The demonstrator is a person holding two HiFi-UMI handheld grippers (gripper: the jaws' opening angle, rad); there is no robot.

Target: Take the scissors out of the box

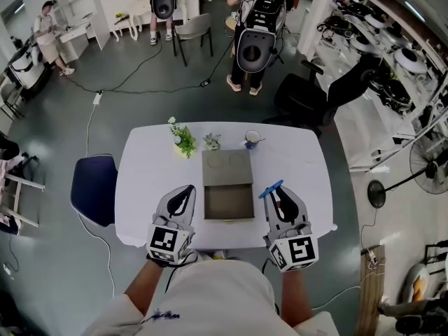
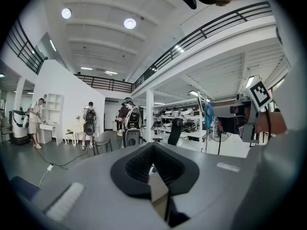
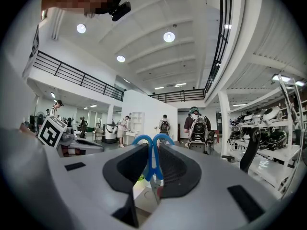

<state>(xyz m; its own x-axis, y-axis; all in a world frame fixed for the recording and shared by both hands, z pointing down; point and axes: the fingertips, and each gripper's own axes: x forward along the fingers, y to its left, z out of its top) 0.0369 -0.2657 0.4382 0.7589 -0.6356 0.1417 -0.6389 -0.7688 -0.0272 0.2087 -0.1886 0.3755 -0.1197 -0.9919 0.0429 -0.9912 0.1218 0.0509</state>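
A grey box (image 1: 227,168) lies open in the middle of the white table (image 1: 147,187), and its tray (image 1: 228,201) looks bare inside. The blue-handled scissors (image 1: 271,188) are out of the box, right of it and above the table. My right gripper (image 1: 279,196) is shut on them. In the right gripper view the blue handle loops (image 3: 153,145) stick up between the dark pads (image 3: 177,169) of the right gripper (image 3: 153,152). My left gripper (image 1: 183,197) hovers left of the box. Its jaws (image 2: 152,147) are shut and hold nothing.
A small white-flowered plant (image 1: 183,139), a tiny potted plant (image 1: 212,141) and a cup (image 1: 252,139) stand along the table's far edge. A blue chair (image 1: 94,187) is at the left and a black chair (image 1: 302,101) behind. People stand further back.
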